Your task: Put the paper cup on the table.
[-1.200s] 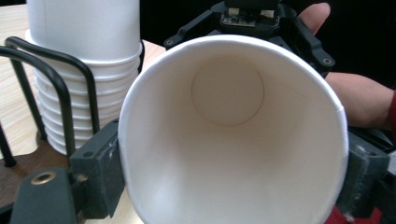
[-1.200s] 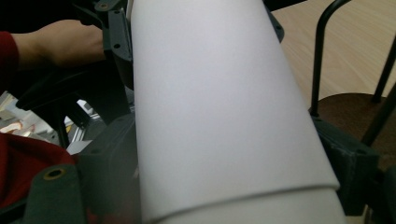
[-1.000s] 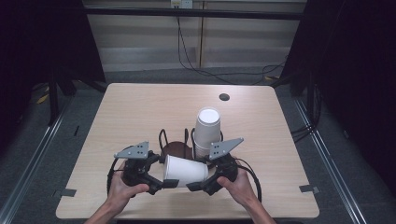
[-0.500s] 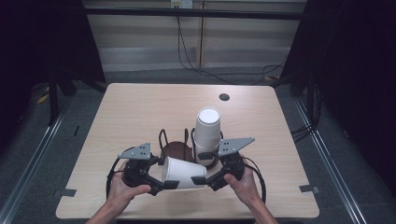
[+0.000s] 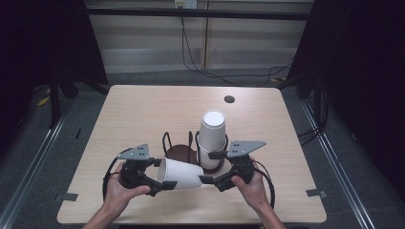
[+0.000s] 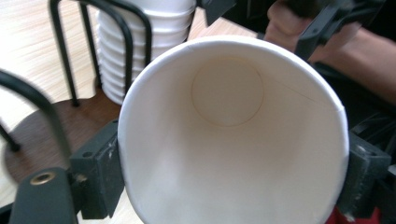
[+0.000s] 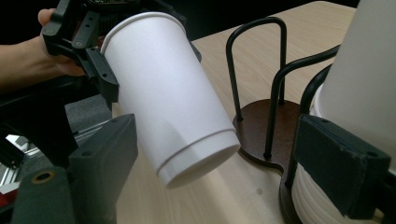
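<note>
A white paper cup (image 5: 180, 173) lies on its side above the tabletop (image 5: 143, 109), just in front of the wire cup rack (image 5: 181, 151), which serves as the landmark here. The left claw (image 5: 165, 183) is clamped on the cup at its rim end: in the left gripper view the two black pads press against opposite sides of the open mouth (image 6: 231, 135), and the round bottom shows deep inside. The jaws stand partly open, as wide as the cup's rim.

The cup's closed base points toward the right claw (image 5: 208, 167), which sits just to the right of the rack's front. In the right gripper view the cup (image 7: 173, 93) hangs tilted between that claw's two jaws without touching either pad; the jaws are spread wide and hold nothing. The left claw (image 7: 100, 70) shows there too, gripping the cup's far end.

On the rack's right side stands a stack of white cups (image 5: 211, 138), upside down, upright inside the black wire loops. The rack's brown wooden base (image 7: 261, 126) rests on the tabletop, just behind the held cup.
</note>
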`<state>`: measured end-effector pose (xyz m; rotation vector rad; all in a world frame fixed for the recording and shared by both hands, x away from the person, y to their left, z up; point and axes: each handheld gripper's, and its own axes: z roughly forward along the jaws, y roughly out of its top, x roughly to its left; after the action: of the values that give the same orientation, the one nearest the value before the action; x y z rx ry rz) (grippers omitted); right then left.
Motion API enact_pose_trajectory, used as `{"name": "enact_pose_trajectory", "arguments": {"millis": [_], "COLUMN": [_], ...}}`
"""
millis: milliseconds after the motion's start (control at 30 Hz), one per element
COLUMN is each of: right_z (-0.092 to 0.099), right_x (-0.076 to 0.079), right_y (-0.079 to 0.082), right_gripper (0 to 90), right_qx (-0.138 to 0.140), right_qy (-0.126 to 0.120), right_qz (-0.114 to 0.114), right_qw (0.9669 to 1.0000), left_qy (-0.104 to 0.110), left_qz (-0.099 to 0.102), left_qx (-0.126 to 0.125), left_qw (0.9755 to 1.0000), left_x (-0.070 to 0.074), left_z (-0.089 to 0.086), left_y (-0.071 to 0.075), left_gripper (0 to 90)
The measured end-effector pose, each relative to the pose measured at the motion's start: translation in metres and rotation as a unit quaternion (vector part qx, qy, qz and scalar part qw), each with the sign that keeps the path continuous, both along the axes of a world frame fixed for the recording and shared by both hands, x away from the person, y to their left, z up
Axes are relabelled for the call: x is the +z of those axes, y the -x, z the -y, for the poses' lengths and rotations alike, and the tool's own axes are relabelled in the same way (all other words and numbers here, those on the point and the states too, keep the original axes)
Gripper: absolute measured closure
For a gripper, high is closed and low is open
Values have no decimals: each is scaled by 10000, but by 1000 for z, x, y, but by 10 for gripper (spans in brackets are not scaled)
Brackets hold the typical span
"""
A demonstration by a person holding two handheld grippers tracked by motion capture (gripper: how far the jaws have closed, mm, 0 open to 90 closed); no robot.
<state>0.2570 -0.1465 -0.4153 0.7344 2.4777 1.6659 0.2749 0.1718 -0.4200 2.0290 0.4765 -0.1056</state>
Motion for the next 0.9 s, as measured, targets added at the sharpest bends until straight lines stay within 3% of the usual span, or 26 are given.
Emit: {"name": "enact_pose_trajectory", "arguments": {"millis": [267,367,567,733,900], "right_z": [4,7,13,16,18], "right_x": [-3,-3,-1,-1,-2], "right_y": [-1,-3,-5,-5,-1], "right_gripper": [143,144,144,144,145], "right_qx": [-141,-194,-351,-549,-645], "right_qy": [141,191,121,126,189], "right_qz": [-93,-80,-62,-49,-42], "right_qw": [9998,9996,9993,9984,9977], "left_qy": [-244,-535,-752,-955,-1022], "left_qz": [-39,-64,-94,-277,-247], "left_qx": [107,228,323,478,651], "left_qw": [9996,9983,9966,9939,9923], "left_x": [1,4,7,11,14], "left_z": [-8,-11,-24,-40,-56], "left_y": [-6,-5,-5,-8,-11], "left_gripper": [145,144,144,145,144]}}
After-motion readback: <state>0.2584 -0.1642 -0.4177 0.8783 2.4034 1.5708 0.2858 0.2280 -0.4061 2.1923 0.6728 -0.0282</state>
